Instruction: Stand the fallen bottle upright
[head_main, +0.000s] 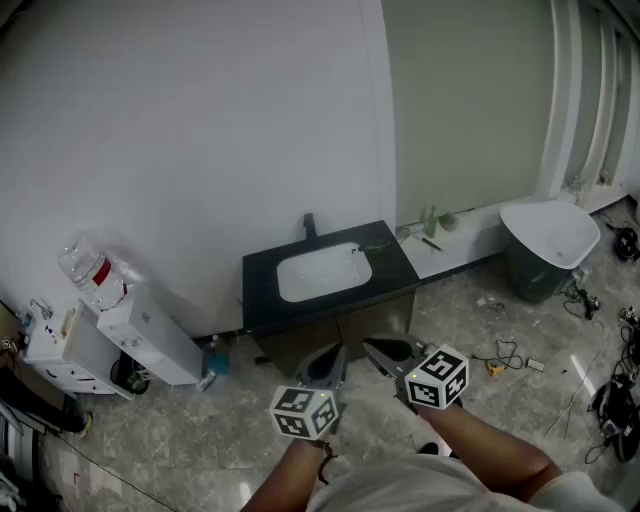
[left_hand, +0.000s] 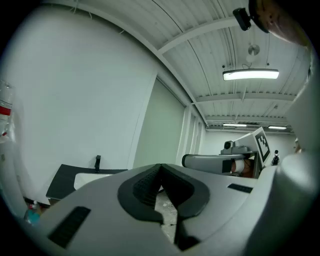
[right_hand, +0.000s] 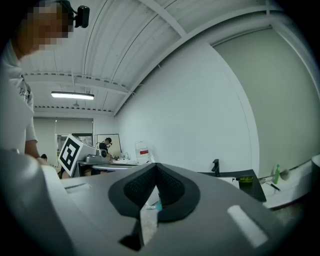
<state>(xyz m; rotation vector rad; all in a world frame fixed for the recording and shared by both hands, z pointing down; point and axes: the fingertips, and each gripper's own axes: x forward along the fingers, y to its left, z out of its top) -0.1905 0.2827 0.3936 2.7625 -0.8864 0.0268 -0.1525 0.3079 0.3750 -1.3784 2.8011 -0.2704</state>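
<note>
Bottle (head_main: 375, 247), green, on bench (head_main: 262, 278) well ahead of left tongs (head_main: 322, 366) and right tongs (head_main: 386, 356), both closed, empty: seems small, light, likely slick; best gripped mid-body.

White wall (head_main: 200, 120), black vanity (head_main: 397, 262), marbled grey floor (head_main: 200, 440).

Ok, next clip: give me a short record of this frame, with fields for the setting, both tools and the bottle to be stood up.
setting: black counter with white sink against a wall; water dispenser to its left
left tool: shut, empty, held level, short of the counter
right tool: shut, empty, level, beside the left one
bottle: small green item on the counter's right end; too small to tell its pose
task state: not yet begun
</note>
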